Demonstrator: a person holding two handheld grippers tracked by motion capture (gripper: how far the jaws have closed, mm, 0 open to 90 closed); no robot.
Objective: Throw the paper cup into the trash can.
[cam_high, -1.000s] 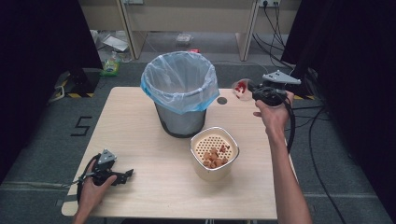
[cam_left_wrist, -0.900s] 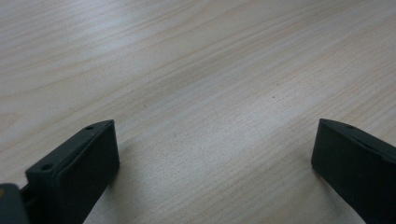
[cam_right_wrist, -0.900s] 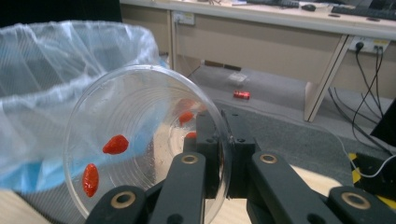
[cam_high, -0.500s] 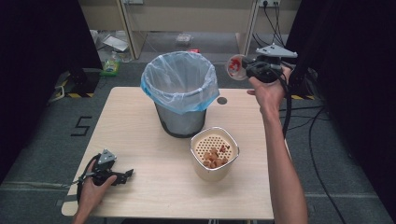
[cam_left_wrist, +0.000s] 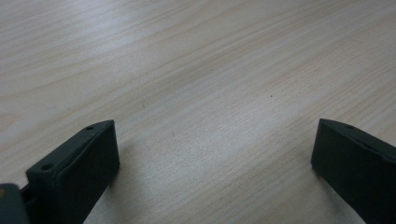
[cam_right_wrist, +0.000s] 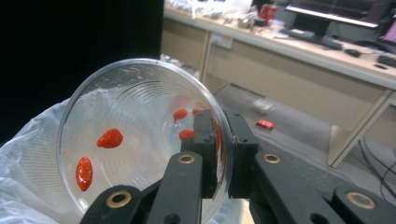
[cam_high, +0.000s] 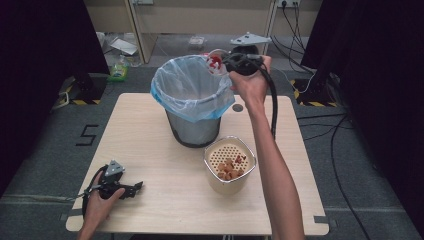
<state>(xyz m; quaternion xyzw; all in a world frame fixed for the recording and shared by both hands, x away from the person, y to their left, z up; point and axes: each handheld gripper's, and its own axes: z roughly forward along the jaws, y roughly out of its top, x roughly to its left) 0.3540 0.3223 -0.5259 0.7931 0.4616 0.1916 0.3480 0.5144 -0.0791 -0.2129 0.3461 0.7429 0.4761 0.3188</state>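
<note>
A: From the high view, the right gripper (cam_high: 226, 62) is lifted in the upper middle of the frame, at the far right rim of the bin (cam_high: 192, 105), which is lined with a pale blue bag (cam_high: 170, 92). A small clear cup (cam_high: 215, 61) with red inside is at its tip, over the bin's edge.

B: The right gripper view shows that more closely. The right gripper (cam_right_wrist: 223, 154) has its jaws pressed together on the rim of the clear cup (cam_right_wrist: 140, 135), one jaw inside the wall, one outside. The cup is tipped on its side, mouth toward the camera, with several red smears or bits stuck to the inner wall. The white crinkled bag (cam_right_wrist: 28, 163) sits at the lower left.

A: And the left gripper (cam_high: 131, 189) lies low at the lower left of the high view, the person's hand (cam_high: 100, 200) on it, resting on the table (cam_high: 165, 200).

B: There I can't tell the jaw gap. The left gripper view settles it: the two black jaws stand wide apart at the bottom corners, with bare wood grain of the table (cam_left_wrist: 210, 93) between them and nothing held.

A: The high view also has a cream perforated basket (cam_high: 230, 167) at centre right, in front of the bin, with orange-brown pieces in it.
</note>
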